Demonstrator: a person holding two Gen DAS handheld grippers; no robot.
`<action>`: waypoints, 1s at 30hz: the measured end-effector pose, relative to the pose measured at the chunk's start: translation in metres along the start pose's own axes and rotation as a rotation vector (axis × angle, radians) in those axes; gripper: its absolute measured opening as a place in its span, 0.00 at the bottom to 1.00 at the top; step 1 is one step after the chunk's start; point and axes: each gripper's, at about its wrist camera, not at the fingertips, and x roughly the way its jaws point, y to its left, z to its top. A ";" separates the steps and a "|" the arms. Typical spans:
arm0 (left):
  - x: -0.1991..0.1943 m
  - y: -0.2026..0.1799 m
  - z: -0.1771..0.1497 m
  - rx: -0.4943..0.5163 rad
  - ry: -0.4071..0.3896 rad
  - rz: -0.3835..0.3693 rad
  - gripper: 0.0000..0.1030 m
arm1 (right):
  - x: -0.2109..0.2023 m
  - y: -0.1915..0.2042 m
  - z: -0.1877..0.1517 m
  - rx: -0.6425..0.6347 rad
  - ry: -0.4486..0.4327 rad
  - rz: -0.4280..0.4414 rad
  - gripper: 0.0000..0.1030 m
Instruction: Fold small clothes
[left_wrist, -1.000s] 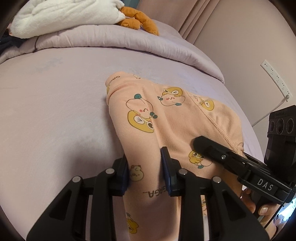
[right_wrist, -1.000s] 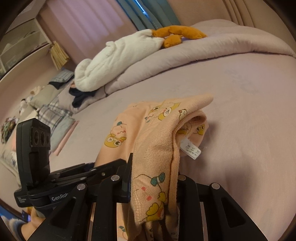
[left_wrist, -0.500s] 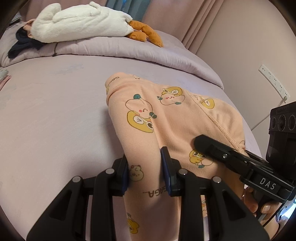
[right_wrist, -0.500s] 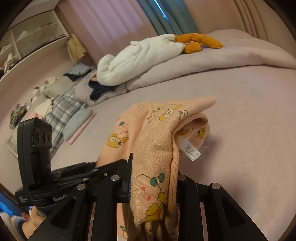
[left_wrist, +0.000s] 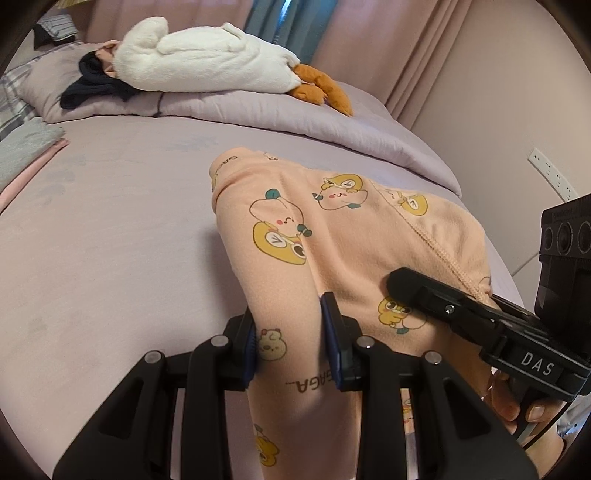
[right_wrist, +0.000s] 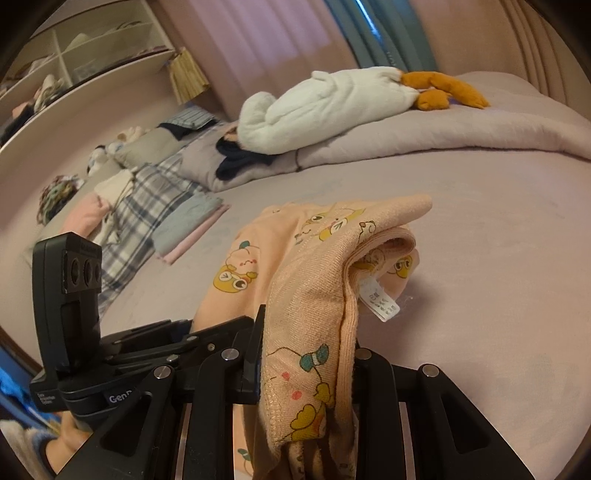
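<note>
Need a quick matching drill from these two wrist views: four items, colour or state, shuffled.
Items:
1. peach garment
2. plush toy
3. care label
4. folded clothes

Descriptions:
A. white body, orange feet
B. stacked at the bed's edge
C. clamped in both tools
D. white tag hanging from a seam

Pairs: 1-C, 2-A, 3-D, 4-B

white plush goose (left_wrist: 207, 55), lilac duvet (right_wrist: 461, 129), folded clothes (right_wrist: 184, 229)
</note>
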 end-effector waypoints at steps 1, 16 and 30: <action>-0.003 0.002 -0.001 -0.003 -0.003 0.003 0.29 | 0.000 0.003 -0.001 -0.005 0.002 0.003 0.27; -0.036 0.027 -0.006 -0.031 -0.059 0.042 0.29 | 0.010 0.038 0.005 -0.076 0.012 0.045 0.27; -0.045 0.051 0.004 -0.066 -0.087 0.066 0.30 | 0.026 0.057 0.015 -0.126 0.021 0.069 0.27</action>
